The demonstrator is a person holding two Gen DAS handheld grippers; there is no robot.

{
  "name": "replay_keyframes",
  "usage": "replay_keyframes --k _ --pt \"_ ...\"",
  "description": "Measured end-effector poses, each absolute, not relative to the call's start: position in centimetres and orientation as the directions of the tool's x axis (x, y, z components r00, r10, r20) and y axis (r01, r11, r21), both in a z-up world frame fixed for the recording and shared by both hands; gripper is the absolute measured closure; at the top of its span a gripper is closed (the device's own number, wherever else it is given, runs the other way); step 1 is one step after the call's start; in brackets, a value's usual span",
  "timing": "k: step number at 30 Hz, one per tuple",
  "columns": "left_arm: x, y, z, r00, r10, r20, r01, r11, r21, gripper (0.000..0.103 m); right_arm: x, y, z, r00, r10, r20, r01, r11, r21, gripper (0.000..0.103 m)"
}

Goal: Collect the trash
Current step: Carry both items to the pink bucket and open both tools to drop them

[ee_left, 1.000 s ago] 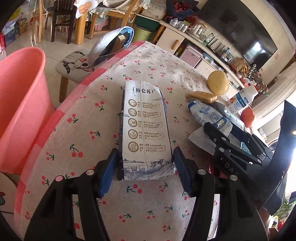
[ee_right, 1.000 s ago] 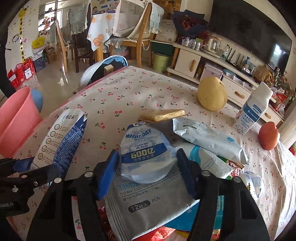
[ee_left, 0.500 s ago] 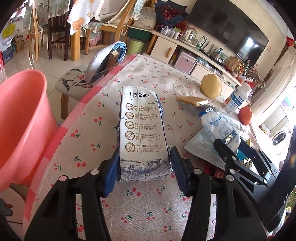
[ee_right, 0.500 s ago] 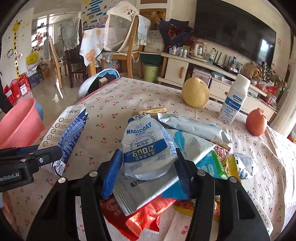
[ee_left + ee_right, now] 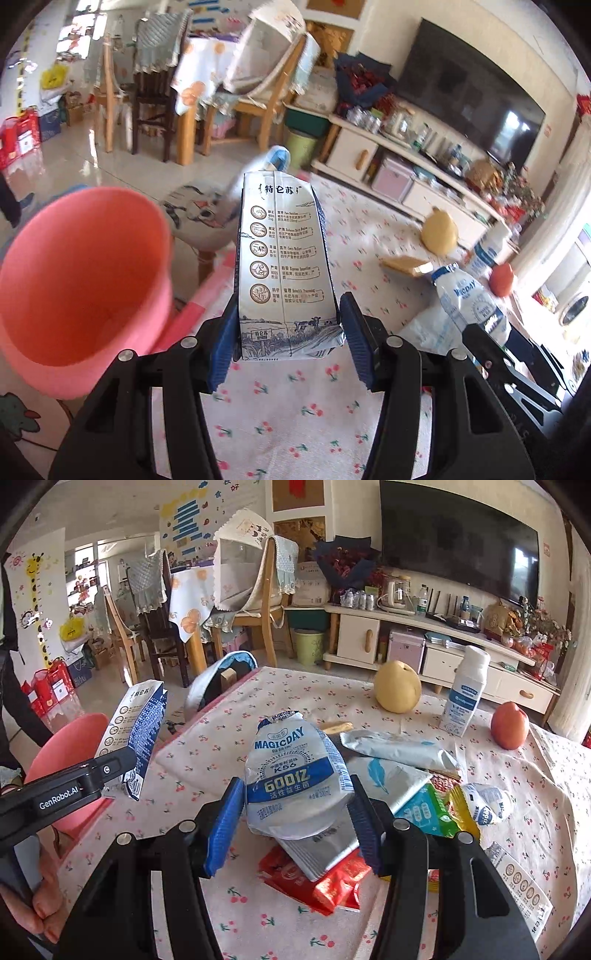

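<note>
A blue-and-white milk carton is clamped at its lower end between the blue pads of my left gripper and hangs clear above the cherry-print tablecloth. The pink bin stands open just left of it, beside the table edge. In the right wrist view the same carton tilts over the bin. My right gripper is shut on a crumpled white-and-blue MAGICDAY pouch, held up above a pile of wrappers.
On the table lie a red wrapper, a yellow pear, a white bottle and a red fruit. A stool stands at the table's far left corner, with chairs and a TV cabinet behind.
The left pads closed onto the carton, then lifted it off the cloth and tilted it up, with the bin now closer. The right gripper rose with the pouch off the pile.
</note>
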State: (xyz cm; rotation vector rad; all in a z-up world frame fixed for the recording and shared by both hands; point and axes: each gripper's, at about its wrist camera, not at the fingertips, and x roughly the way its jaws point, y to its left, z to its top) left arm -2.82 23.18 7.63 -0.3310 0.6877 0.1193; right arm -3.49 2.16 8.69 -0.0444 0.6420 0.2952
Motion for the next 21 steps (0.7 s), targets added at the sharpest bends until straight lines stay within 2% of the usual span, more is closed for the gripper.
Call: replay_keyframes --k 6,11,17,21 --pt "-4.7 27.8 9.2 0.789 0.168 -0.591 -0.401 0.870 -0.288 0.048 -3.6 7.9 11.3 0.725 0.385 -0.571 -0.412 0.907 0.089 0.046" --pt "-5.9 32.1 9.2 0.745 0.284 -0.604 -0.558 0.762 -0.329 0.048 -3.6 14.2 12.9 0.666 0.497 -0.556 -0.535 0.838 0.108 0.046" --pt "-6.3 36.4 7.9 0.676 0.301 -0.673 -0.668 0.637 -0.385 0.048 -2.8 20.6 12.9 0.582 0.583 -0.567 -0.627 0.766 0.144 0.046" --pt "-6.7 38.7 6.8 0.652 0.270 -0.709 -0.699 0.575 -0.425 0.048 -1.7 22.9 11.7 0.521 0.619 -0.588 -0.645 0.736 0.204 0.046"
